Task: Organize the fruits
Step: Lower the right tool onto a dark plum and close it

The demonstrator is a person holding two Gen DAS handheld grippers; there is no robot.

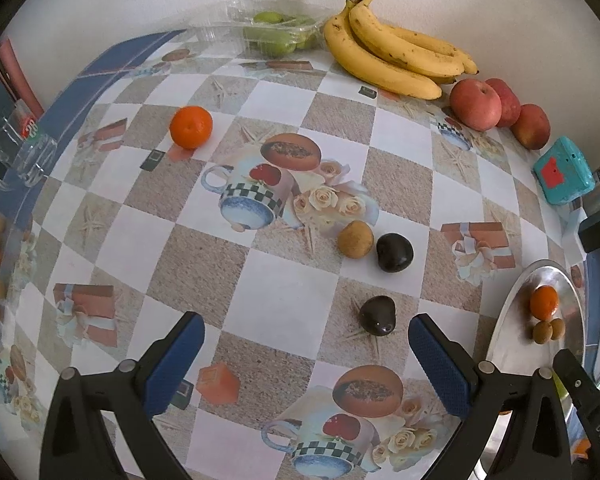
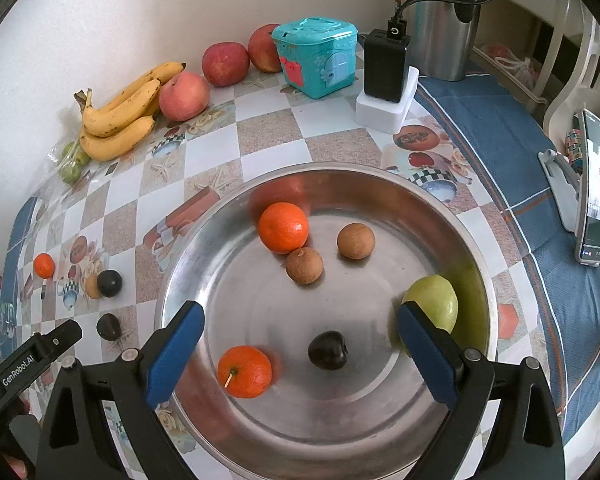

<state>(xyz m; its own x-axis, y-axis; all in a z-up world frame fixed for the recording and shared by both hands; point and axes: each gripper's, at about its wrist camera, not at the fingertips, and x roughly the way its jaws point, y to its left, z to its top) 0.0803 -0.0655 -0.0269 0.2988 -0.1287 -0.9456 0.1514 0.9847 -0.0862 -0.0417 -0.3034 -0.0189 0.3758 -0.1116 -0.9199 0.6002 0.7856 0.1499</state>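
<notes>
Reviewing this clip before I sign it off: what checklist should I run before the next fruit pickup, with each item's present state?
1. Right hand-held gripper open and empty over the metal bowl: ok.
2. Left hand-held gripper open, nothing between its pads: ok.
3. Nearest dark fruit lies ahead of the left hand-held gripper, free of neighbours: ok.
4. Bowl has bare room for more: ok.
5. All loose fruit collected: not ok; the tangerine, brown fruit and second dark fruit remain on the table.
</notes>
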